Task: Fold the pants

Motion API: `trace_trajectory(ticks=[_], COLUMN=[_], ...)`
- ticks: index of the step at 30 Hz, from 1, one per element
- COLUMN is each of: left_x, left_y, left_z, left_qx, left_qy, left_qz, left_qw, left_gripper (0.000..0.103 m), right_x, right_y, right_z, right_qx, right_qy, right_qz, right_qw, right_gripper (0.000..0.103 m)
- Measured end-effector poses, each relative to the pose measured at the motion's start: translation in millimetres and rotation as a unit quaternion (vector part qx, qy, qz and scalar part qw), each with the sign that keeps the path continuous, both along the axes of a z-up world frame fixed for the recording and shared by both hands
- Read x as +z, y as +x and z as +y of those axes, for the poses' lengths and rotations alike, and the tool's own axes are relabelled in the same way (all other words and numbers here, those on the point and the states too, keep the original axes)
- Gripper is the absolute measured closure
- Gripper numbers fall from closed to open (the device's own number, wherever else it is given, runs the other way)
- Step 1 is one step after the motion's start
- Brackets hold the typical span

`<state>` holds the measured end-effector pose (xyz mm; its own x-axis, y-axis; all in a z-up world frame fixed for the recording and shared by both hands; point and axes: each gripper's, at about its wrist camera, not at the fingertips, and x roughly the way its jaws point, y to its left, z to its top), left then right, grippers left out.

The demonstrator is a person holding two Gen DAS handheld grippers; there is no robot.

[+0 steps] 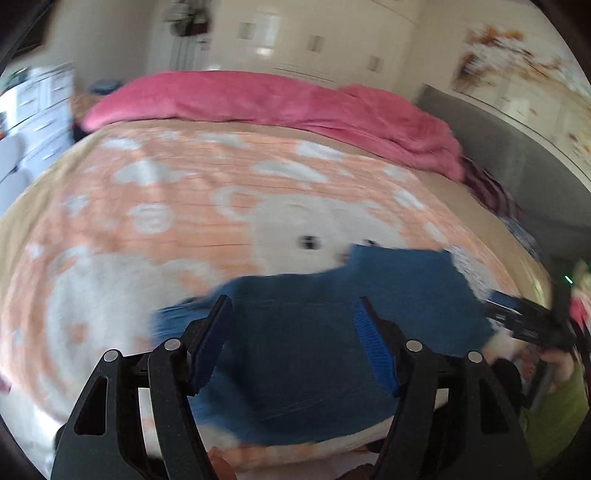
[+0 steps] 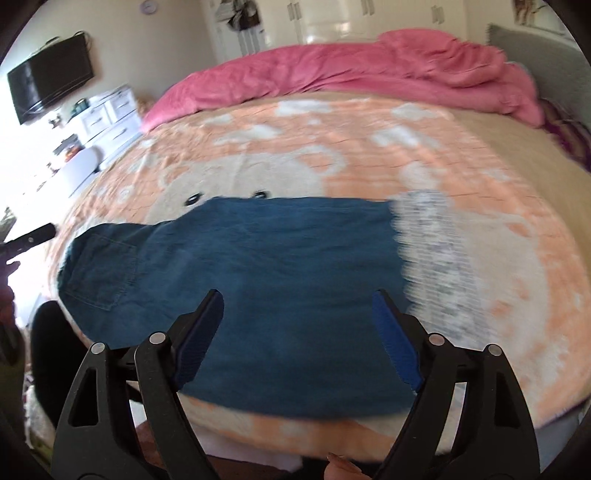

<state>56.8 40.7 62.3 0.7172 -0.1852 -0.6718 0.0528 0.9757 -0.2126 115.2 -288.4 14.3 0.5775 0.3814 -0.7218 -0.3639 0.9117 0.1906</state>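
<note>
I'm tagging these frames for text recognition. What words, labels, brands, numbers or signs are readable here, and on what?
None can be read.
Right gripper, seen at the edge of the left wrist view: faint pale marks on its black body, too blurred to read.
Blue pants: a back pocket shows, no label visible.
Wall clock: too small to read.
Bed blanket: only a bear pattern, no lettering.

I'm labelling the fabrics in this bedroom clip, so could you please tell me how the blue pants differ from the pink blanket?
The blue pants lie spread flat near the bed's front edge; the pink blanket is bunched in a heap along the far side. The pants are dark denim-like cloth with a stitched pocket; the blanket looks plush and plain. Both rest on the orange-and-white bedspread, and neither is gripped.
</note>
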Motion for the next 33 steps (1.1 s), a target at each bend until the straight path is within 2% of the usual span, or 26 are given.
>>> trace_trajectory(ticks=[2, 6, 10, 12, 14, 17, 20, 24, 29, 33], left_x=[-12, -51, -76, -86, -92, -91, -95, -93, -76, -59], left_y=[21, 59, 87, 102, 110, 115, 118, 111, 90, 67], left_z=[-35, -74, -81, -78, -71, -61, -55, -65, -65, -76], left_qx=[-0.041, -0.092, -0.094, -0.08, -0.072, -0.066, -0.059, -0.055, -0.06, -0.074], left_qy=[0.023, 0.024, 0.02, 0.029, 0.02, 0.011, 0.0, 0.027, 0.027, 0.044], left_qz=[0.019, 0.076, 0.098, 0.112, 0.115, 0.11, 0.107, 0.088, 0.079, 0.061], left_qw=[0.9987, 0.9926, 0.9906, 0.9901, 0.9906, 0.9918, 0.9925, 0.9942, 0.9947, 0.9944], left_gripper=[0.036, 0.036, 0.036, 0.036, 0.036, 0.036, 0.036, 0.036, 0.025, 0.021], right_x=[-7, -23, -33, -37, -40, -44, -49, -47, -28, -14], right_y=[9, 22, 28, 32, 34, 36, 38, 32, 8, -12], right_z=[14, 39, 40, 32, 22, 0, -24, -21, -44, -63], right_qx=[0.004, 0.021, 0.012, -0.009, -0.028, -0.073, -0.095, -0.093, -0.123, -0.142], right_qy=[-0.003, 0.003, -0.012, -0.023, -0.037, -0.072, -0.029, -0.031, 0.026, 0.038], right_qz=[0.012, 0.037, 0.042, 0.045, 0.047, 0.05, 0.061, 0.048, 0.025, 0.004], right_qw=[1.0, 0.999, 0.999, 0.999, 0.998, 0.993, 0.993, 0.994, 0.992, 0.989], right_gripper=[0.028, 0.028, 0.027, 0.026, 0.026, 0.025, 0.025, 0.023, 0.021, 0.016])
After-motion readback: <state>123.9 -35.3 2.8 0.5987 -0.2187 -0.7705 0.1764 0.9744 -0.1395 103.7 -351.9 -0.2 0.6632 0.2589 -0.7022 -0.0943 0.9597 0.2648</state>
